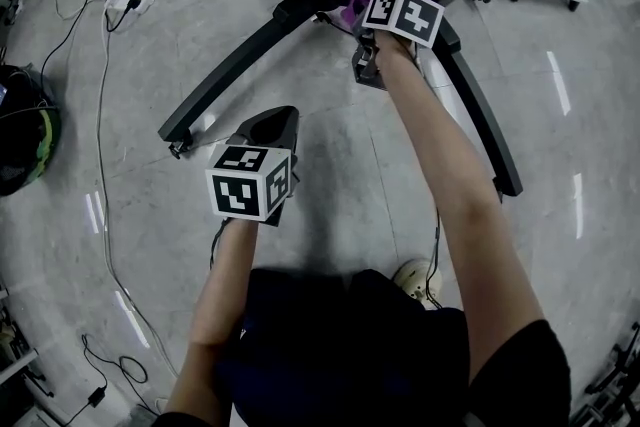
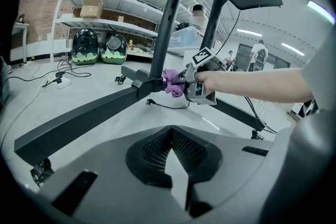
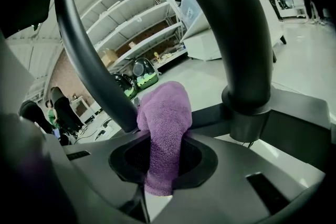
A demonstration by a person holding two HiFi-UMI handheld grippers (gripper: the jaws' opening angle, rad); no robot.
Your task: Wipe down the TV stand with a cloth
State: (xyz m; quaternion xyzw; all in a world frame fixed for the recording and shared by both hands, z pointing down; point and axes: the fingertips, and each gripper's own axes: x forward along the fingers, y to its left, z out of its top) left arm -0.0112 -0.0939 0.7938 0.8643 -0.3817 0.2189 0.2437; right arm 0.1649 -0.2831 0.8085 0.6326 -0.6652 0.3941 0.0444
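The purple cloth is pinched in the right gripper, its free end bunched at the hub of the TV stand, where legs meet posts. The nearest leg runs left, back toward the person. The left gripper, jaws pressed together on nothing, hangs well apart over the floor
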